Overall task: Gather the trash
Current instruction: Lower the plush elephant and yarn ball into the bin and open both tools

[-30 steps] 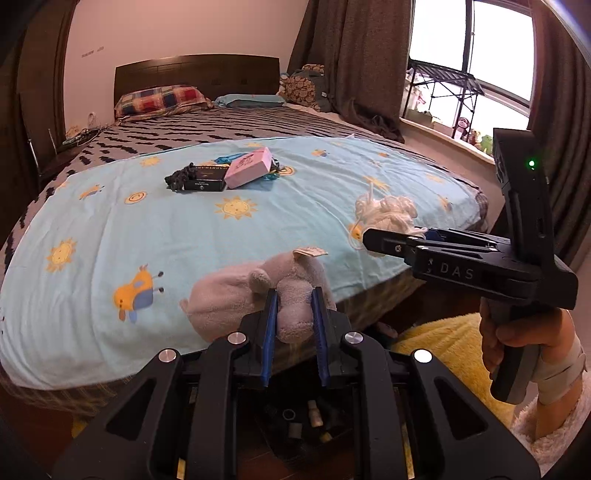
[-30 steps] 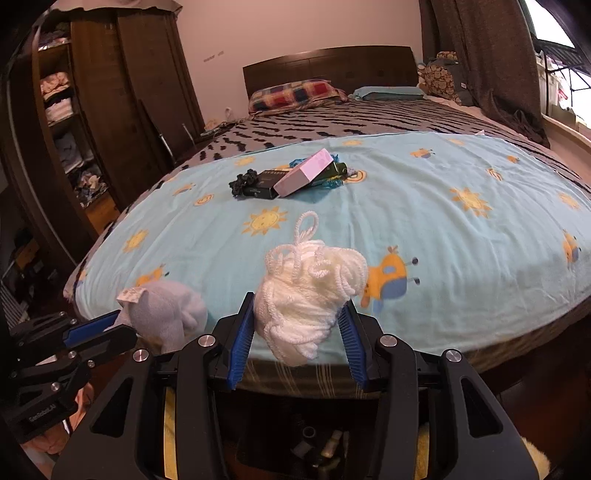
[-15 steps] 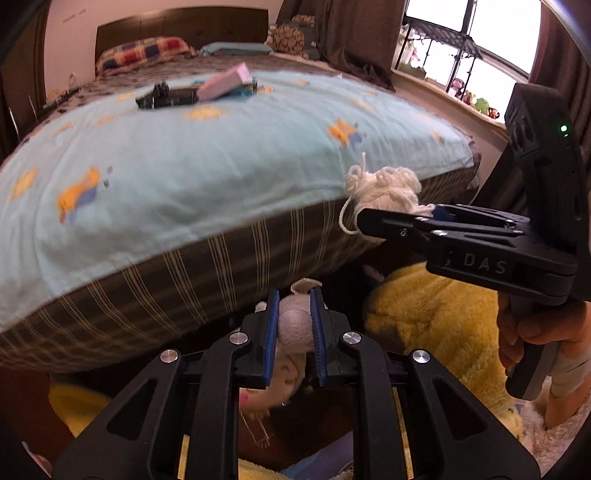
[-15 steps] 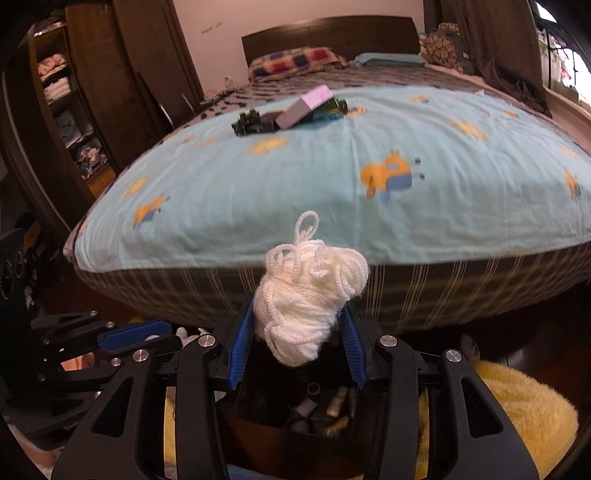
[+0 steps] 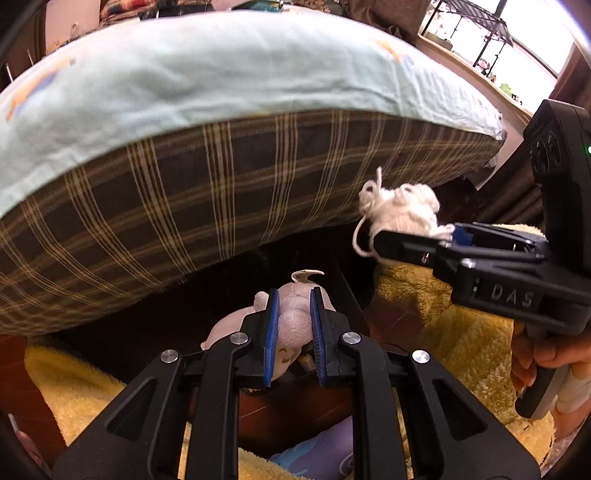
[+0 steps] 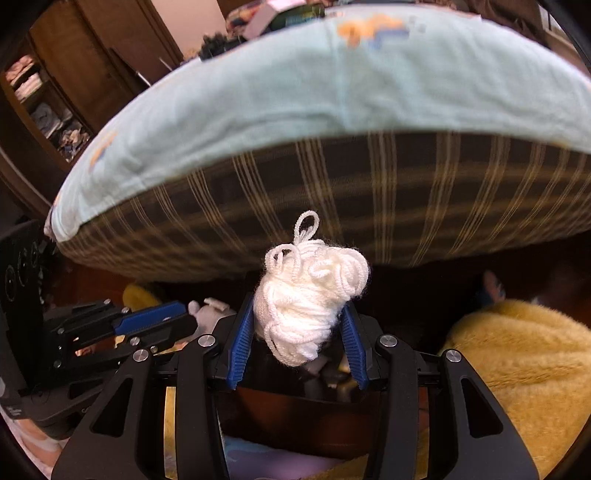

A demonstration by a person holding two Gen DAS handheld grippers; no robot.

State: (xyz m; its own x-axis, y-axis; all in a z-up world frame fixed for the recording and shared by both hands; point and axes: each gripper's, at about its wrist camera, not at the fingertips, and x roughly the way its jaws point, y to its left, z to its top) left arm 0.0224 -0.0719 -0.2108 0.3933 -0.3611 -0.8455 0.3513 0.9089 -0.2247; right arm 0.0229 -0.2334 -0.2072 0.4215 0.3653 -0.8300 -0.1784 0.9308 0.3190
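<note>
My left gripper (image 5: 293, 295) is shut on a small grey-pink plush toy (image 5: 291, 317) and holds it low in front of the bed, over a dark bin (image 5: 347, 291). My right gripper (image 6: 299, 314) is shut on a ball of white yarn (image 6: 310, 295) and holds it over the same dark bin (image 6: 295, 402), whose inside holds small items. In the left wrist view the right gripper (image 5: 380, 240) is at the right with the yarn (image 5: 402, 210). In the right wrist view the left gripper (image 6: 184, 321) is at the left with the plush (image 6: 207, 310).
The bed (image 5: 221, 92) with a light blue sheet and plaid mattress side (image 6: 406, 199) fills the upper views, close ahead. A yellow fluffy rug (image 5: 461, 350) lies on the floor around the bin. A pink box (image 6: 266, 14) and dark items lie far back on the bed. A wardrobe (image 6: 55, 92) stands left.
Both grippers have moved down from above the bed to below the mattress edge, carrying the plush and the yarn down over the bin.
</note>
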